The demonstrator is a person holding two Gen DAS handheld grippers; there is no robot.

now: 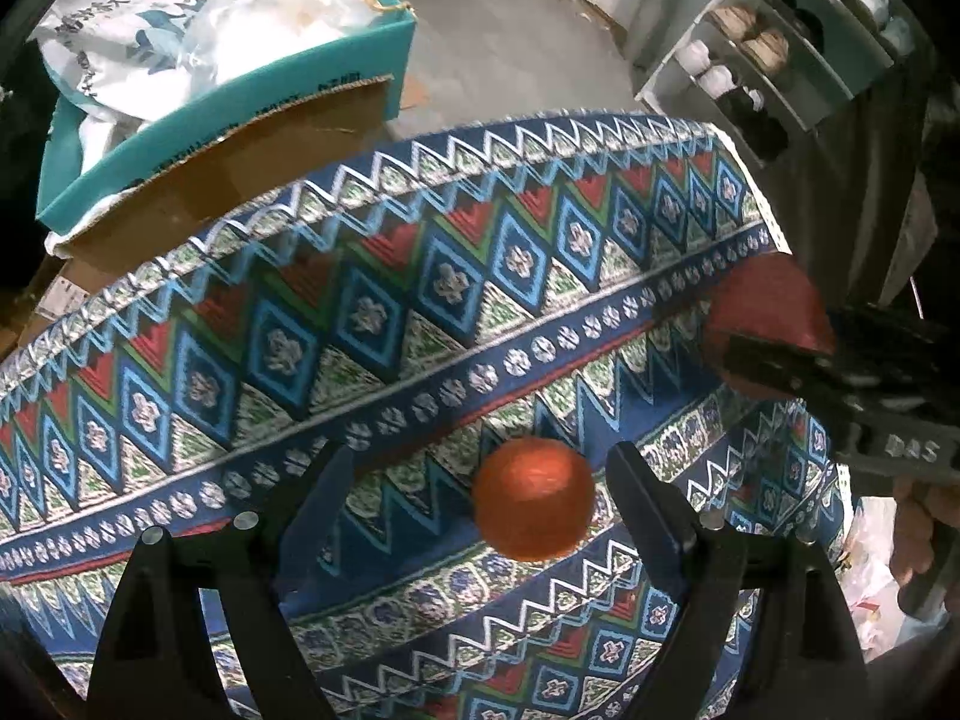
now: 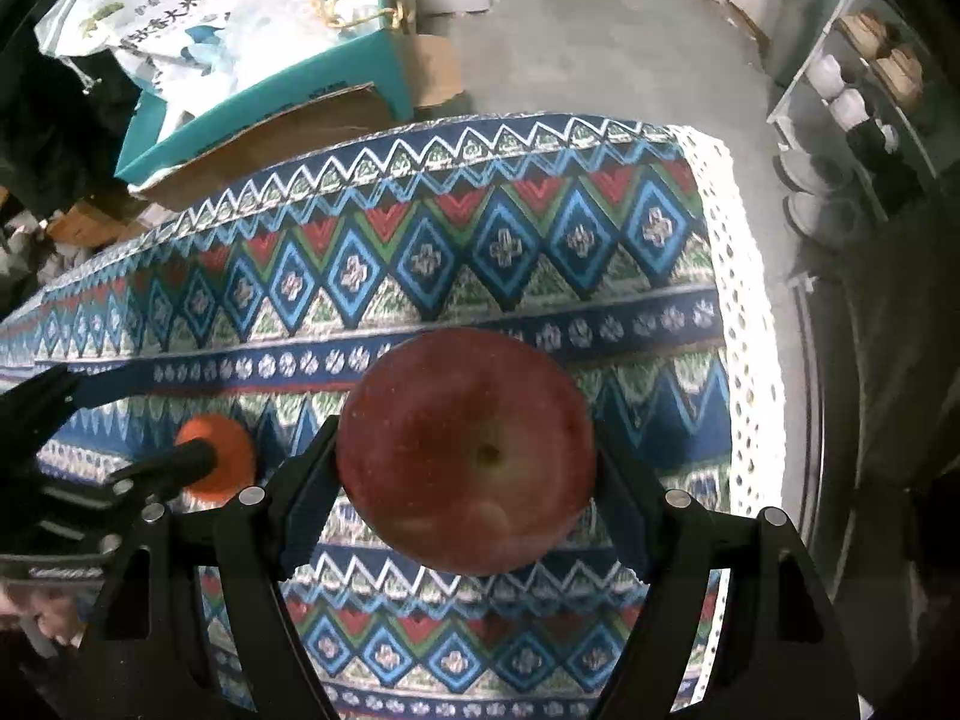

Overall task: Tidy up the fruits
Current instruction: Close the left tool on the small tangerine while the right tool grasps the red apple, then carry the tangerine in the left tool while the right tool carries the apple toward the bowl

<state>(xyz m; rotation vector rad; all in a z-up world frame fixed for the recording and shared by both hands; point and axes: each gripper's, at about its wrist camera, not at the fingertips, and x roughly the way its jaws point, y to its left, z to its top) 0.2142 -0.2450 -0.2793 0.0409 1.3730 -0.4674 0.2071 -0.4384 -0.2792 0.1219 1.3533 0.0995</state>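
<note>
The right gripper (image 2: 465, 468) pinches a red apple (image 2: 467, 450) by its sides, its dimpled end facing the camera, above the patterned surface (image 2: 540, 228). The left gripper (image 1: 480, 480) is spread around an orange (image 1: 533, 498), which sits nearer its right finger. Being round, the orange has no long axis to align with.
</note>
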